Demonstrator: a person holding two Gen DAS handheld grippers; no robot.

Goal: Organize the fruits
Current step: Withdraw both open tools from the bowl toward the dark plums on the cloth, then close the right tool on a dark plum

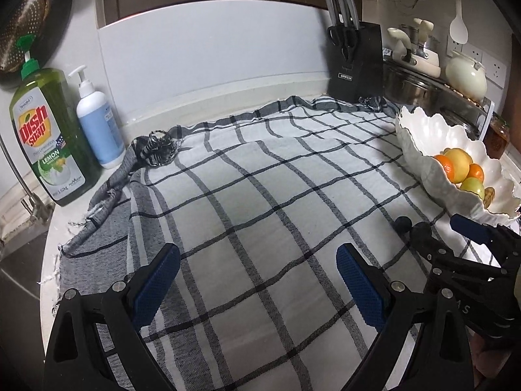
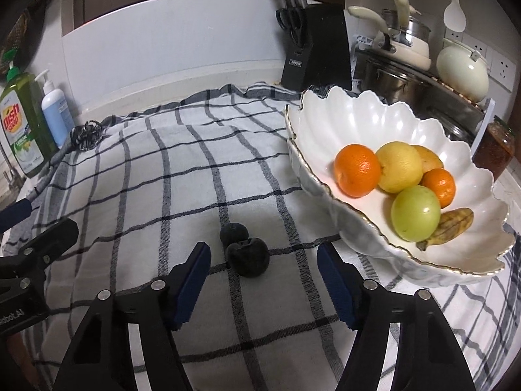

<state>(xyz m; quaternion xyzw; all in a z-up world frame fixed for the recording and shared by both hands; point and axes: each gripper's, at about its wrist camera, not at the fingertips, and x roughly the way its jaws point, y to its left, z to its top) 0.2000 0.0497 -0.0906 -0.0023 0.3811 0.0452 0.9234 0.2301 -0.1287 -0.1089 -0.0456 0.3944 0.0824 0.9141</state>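
Two dark fruits lie touching on the checked cloth [image 2: 146, 176]: a larger one [image 2: 248, 258] and a smaller one [image 2: 233, 233] behind it; both also show in the left wrist view [image 1: 403, 223]. My right gripper [image 2: 263, 288] is open and empty, its blue pads just short of the larger dark fruit. A white scalloped bowl [image 2: 355, 117] to the right holds two oranges [image 2: 357, 170], a yellow fruit [image 2: 399, 166], a green apple [image 2: 416, 213] and a small browned banana [image 2: 451, 224]. My left gripper [image 1: 257, 288] is open and empty over bare cloth [image 1: 260, 179]; the bowl [image 1: 423, 137] is at its right.
A dish soap bottle [image 1: 49, 137] and a white pump bottle [image 1: 97, 120] stand at the left, by the sink edge. A black knife block [image 1: 355, 62], pots and a kettle [image 1: 465, 76] stand at the back right. A jar [image 2: 495, 150] stands behind the bowl.
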